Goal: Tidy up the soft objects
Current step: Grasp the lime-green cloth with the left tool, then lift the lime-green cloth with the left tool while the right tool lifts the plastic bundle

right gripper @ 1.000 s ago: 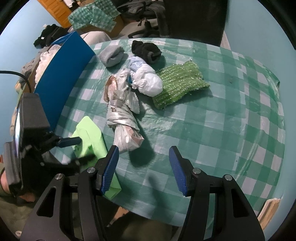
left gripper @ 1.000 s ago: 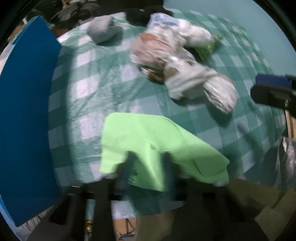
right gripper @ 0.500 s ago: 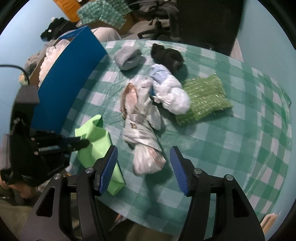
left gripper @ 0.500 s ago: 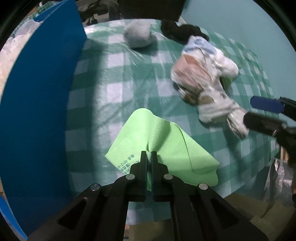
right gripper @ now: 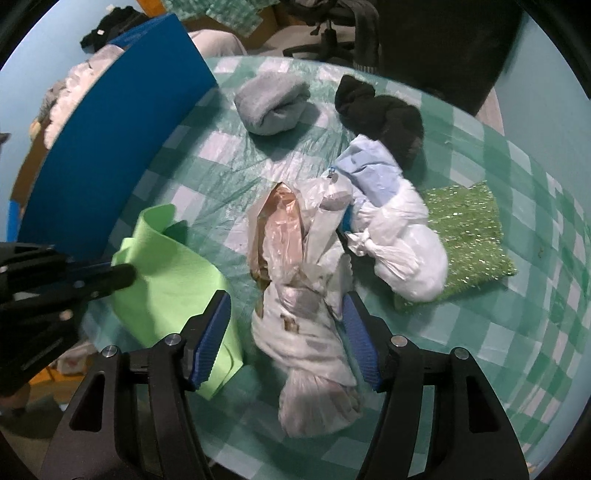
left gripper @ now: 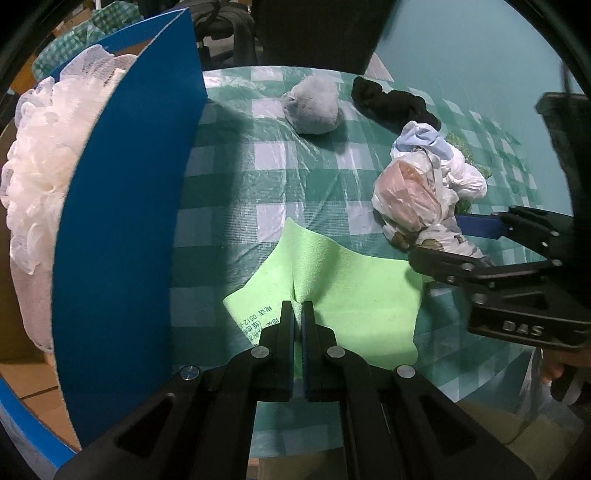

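Observation:
My left gripper (left gripper: 298, 314) is shut on a fold of the light green cloth (left gripper: 343, 284), which lies at the table's near edge; the cloth also shows in the right wrist view (right gripper: 173, 280). My right gripper (right gripper: 286, 332) is open, its jaws on either side of a crumpled plastic bag bundle (right gripper: 306, 325), seen too in the left wrist view (left gripper: 410, 195). A grey rolled sock (right gripper: 269, 99), a black sock (right gripper: 384, 110), a white tied bag (right gripper: 402, 240) and a green glittery pad (right gripper: 465, 229) lie beyond.
A blue box wall (left gripper: 125, 206) stands at the left, with white mesh sponges (left gripper: 40, 155) inside. The table has a green checked cover (left gripper: 295, 162). A teal wall (left gripper: 461, 48) is behind, and an office chair (right gripper: 332, 33) stands past the table.
My left gripper closed on the green cloth and swung toward the blue box. My right gripper moved forward and down so the plastic bag bundle now sits between its open jaws.

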`<move>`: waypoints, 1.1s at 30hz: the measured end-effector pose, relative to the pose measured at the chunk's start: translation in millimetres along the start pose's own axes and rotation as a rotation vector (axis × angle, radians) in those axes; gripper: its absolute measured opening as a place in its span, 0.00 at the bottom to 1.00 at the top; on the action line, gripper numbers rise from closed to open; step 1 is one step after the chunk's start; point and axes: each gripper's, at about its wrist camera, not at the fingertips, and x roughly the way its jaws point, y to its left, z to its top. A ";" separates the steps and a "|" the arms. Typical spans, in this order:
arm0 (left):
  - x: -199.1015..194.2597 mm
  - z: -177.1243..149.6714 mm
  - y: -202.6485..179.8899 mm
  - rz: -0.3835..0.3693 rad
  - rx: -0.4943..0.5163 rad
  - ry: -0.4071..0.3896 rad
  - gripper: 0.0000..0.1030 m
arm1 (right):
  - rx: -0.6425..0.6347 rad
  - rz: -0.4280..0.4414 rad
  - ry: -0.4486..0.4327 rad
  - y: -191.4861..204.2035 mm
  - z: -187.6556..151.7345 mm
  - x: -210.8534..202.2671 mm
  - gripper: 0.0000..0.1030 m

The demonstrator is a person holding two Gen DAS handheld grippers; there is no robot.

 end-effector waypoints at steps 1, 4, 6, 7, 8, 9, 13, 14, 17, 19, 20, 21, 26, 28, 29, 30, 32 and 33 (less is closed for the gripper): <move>-0.7 -0.1 1.3 0.000 -0.004 0.000 0.03 | -0.001 -0.007 0.006 0.7 1.0 3.6 0.61; -4.2 1.6 3.6 -0.005 -0.015 -0.004 0.03 | -0.006 -0.020 0.029 1.8 1.8 12.5 0.61; -8.8 -1.1 8.9 -0.011 -0.019 -0.007 0.03 | -0.019 -0.027 0.029 3.7 1.4 15.0 0.55; -10.5 -1.4 9.5 -0.013 -0.019 -0.009 0.03 | -0.025 -0.025 0.032 4.6 1.4 15.2 0.43; -11.3 0.0 8.2 -0.015 -0.019 -0.012 0.03 | -0.032 -0.031 0.029 5.8 1.5 14.8 0.41; -13.2 0.3 8.8 -0.018 -0.018 -0.015 0.03 | -0.034 -0.023 0.030 6.7 0.8 14.6 0.41; -22.8 3.0 8.7 -0.029 -0.013 -0.034 0.03 | -0.046 0.003 0.006 9.2 -3.4 5.6 0.39; -23.5 3.4 5.5 -0.031 -0.010 -0.039 0.03 | -0.047 0.011 0.002 9.0 -4.2 2.2 0.39; -31.8 4.6 6.1 -0.038 -0.011 -0.051 0.03 | -0.050 0.024 -0.017 12.4 -8.0 -10.1 0.39; -37.6 5.5 7.1 -0.044 -0.012 -0.059 0.03 | -0.051 0.028 -0.024 12.8 -9.0 -17.5 0.39; -42.3 5.4 8.7 -0.046 -0.010 -0.066 0.03 | -0.052 0.028 -0.028 13.4 -9.1 -21.7 0.39; -45.8 5.5 8.5 -0.047 -0.007 -0.073 0.03 | -0.053 0.027 -0.031 14.0 -10.5 -23.5 0.39; -60.8 6.3 4.9 -0.041 0.016 -0.098 0.03 | -0.048 0.025 -0.039 18.9 -11.7 -39.9 0.39; -68.7 7.1 5.3 -0.041 0.021 -0.109 0.03 | -0.044 0.025 -0.047 20.2 -12.6 -49.1 0.39; -71.5 7.5 5.1 -0.042 0.023 -0.114 0.03 | -0.043 0.024 -0.051 21.1 -13.2 -53.7 0.39; -73.2 8.1 4.3 -0.043 0.024 -0.118 0.03 | -0.043 0.024 -0.053 18.8 -12.1 -56.9 0.39; -81.0 9.1 4.6 -0.044 0.025 -0.133 0.03 | -0.038 0.026 -0.063 19.5 -12.8 -65.9 0.39; -84.7 9.7 4.7 -0.045 0.026 -0.139 0.03 | -0.035 0.029 -0.070 19.9 -12.3 -71.4 0.39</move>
